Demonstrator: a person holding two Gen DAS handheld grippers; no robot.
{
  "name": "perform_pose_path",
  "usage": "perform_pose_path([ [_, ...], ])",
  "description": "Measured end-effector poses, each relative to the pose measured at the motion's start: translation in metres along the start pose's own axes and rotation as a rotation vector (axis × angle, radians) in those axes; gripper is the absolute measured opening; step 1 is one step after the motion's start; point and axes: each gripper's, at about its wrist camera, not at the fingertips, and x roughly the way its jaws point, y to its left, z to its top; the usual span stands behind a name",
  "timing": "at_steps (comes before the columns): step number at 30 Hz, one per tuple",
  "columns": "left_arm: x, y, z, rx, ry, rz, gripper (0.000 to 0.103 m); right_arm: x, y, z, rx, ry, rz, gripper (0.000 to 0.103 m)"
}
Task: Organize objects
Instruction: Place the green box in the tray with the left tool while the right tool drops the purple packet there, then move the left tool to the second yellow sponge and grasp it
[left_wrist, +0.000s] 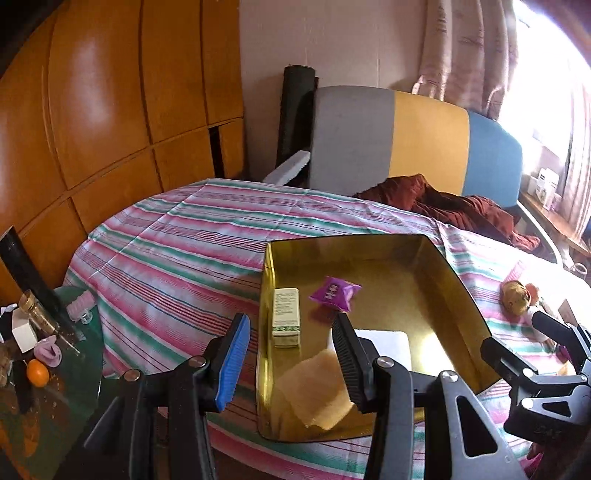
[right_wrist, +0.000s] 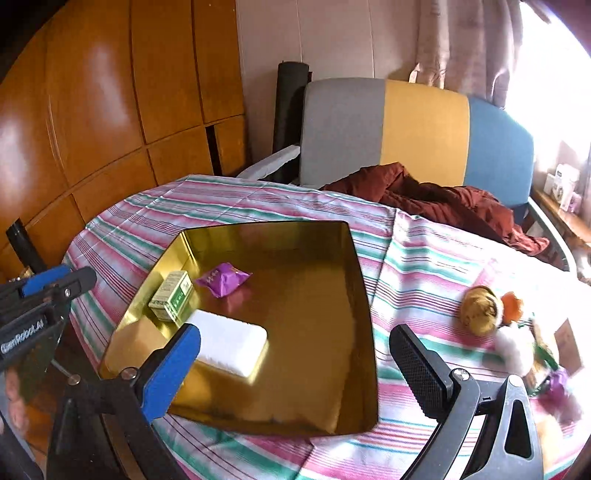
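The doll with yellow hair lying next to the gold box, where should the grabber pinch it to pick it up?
Probably its middle, just below the head. The doll lies flat on the striped cloth, to the right of the gold box, so come from above with the open right gripper, jaws across the narrow body. The round, hairy head looks likely to slip.

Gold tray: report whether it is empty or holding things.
Holding things. Inside the gold tray lie a white block, a green box and a purple packet.

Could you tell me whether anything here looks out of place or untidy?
Yes: a doll and small bits lie loose on the striped cloth right of the gold tray, which already holds the other items.
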Motion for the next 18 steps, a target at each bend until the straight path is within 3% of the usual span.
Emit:
perform_pose_path([
  [18, -0.010, -0.046, -0.007, 0.129, 0.009, -0.063, 0.047, -0.028, -0.049, -0.027, 0.090, -0.003, -0.073, 0.103],
])
